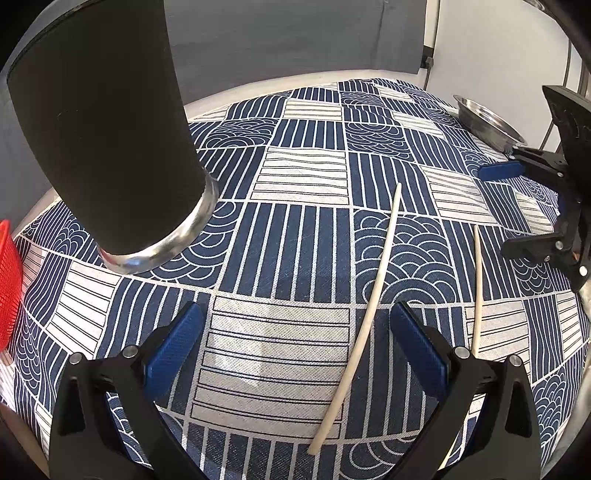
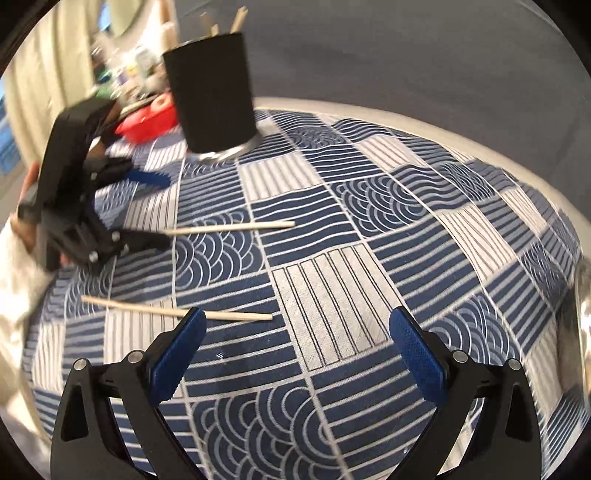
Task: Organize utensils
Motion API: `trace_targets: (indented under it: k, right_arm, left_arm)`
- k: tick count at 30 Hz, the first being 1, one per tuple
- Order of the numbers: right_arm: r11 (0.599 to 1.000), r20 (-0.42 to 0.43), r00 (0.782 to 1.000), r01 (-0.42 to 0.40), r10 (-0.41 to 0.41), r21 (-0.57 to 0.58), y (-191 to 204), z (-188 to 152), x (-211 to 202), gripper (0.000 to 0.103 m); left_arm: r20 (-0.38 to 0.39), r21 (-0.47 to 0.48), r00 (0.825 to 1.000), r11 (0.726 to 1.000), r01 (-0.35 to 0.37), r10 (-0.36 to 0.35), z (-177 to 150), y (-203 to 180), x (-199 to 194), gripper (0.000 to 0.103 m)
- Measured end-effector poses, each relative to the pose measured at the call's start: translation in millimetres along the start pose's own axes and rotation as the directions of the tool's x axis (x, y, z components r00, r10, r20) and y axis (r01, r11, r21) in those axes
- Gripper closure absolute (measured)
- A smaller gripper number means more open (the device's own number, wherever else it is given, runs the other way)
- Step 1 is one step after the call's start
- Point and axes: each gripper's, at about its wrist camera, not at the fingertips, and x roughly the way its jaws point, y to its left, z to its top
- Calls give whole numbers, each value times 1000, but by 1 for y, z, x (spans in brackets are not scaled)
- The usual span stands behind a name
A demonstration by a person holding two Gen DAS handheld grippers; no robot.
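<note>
Two chopsticks (image 1: 364,317) (image 1: 477,291) lie apart on the patterned table (image 1: 280,354), right of the black holder (image 1: 110,129). Left tongs (image 1: 295,347) gape empty over them; right tongs (image 2: 295,347) likewise gape empty.

Grey wall (image 1: 280,33) (plain) behind a patterned tablecloth (image 1: 303,229).

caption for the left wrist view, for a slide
Open left gripper hovers over two chopsticks on the patterned tablecloth, beside a black holder.
</note>
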Motion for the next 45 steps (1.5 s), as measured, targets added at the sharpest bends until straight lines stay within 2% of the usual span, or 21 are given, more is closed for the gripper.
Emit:
trace_targets:
  k: [5,8,10,12,13,15,16,17,18,19,20,21,23,25,26,28,33,37,40,42,45]
  right_arm:
    - [974,-39,993,-120,115,-191,10,11,11,9]
    - [918,-86,978,-208,190,-338,22,15,17,9]
    - [857,-125,962,-273,243,-436,34,17,21,9]
    - [831,-152,957,-291,248,-474,42,18,31,8]
    - [821,-174,943,-334,285,-463,44,20,35,8]
    - [813,-182,941,-337,284,-476,48,21,35,9]
    - [808,-195,938,-346,287,-477,48,21,34,11]
    - [800,-199,934,-358,297,-482,46,19,31,18]
    - [793,-202,930,-367,307,-486,42,18,27,32]
    - [789,-208,926,-378,316,-484,33,17,22,42]
    - [795,-209,927,-375,312,-476,27,17,19,69]
    - [811,-216,927,-373,306,-451,14,17,15,89]
    - [831,-242,910,-408,336,-379,-9,12,9,97]
    - [842,-247,902,-423,355,-335,-25,4,0,97]
    - [850,-245,900,-424,360,-313,-33,-5,-7,97]
    - [867,-235,897,-429,375,-252,-50,-22,-21,97]
    - [909,-195,910,-395,367,-132,-93,-65,-55,99]
    - [929,-149,923,-366,356,-46,-114,-93,-73,99]
    - [936,-109,931,-352,348,-24,-114,-98,-78,99]
    - [941,-45,940,-338,338,7,-114,-96,-83,99]
    - [930,56,936,-352,348,108,-123,-97,-88,99]
  left_arm:
    - [-1,-24,1000,999,-23,23,-2,-1,-2,4]
    - [-1,-32,1000,999,-24,24,-3,-1,-2,4]
    - [-2,-38,999,999,-32,32,-4,-2,-3,4]
    - [-2,-38,1000,999,-24,24,-5,-1,-4,5]
    - [-2,-40,1000,999,-24,24,-5,-1,-4,5]
    - [-8,-48,999,998,-31,31,-5,-2,-4,6]
    - [-15,-51,999,998,-32,31,-5,-3,-6,11]
    - [-21,-51,999,998,-31,30,-4,-4,-7,17]
    - [-34,-53,999,998,-28,26,-3,-6,-9,20]
    - [-54,-64,998,998,-29,26,-1,-7,-10,26]
    - [-75,-79,997,996,-42,36,2,-10,-10,39]
    - [-92,-93,995,994,-49,41,5,-15,-11,48]
    - [-134,-92,990,995,-45,33,12,-29,-9,86]
    - [-160,-93,987,995,-37,22,14,-38,-8,96]
    - [-175,-90,984,995,-50,33,15,-41,-8,98]
    - [-193,-122,981,992,-29,5,12,-37,-10,98]
    - [-186,-294,981,956,2,-59,-14,-10,-27,98]
    - [-197,-341,980,939,-48,-21,-37,-8,-45,98]
    - [-197,-365,980,928,-68,-6,-51,-11,-58,98]
    - [-199,-378,980,922,-80,4,-59,-11,-65,98]
    - [-185,-377,982,921,-97,28,-70,-13,-81,98]
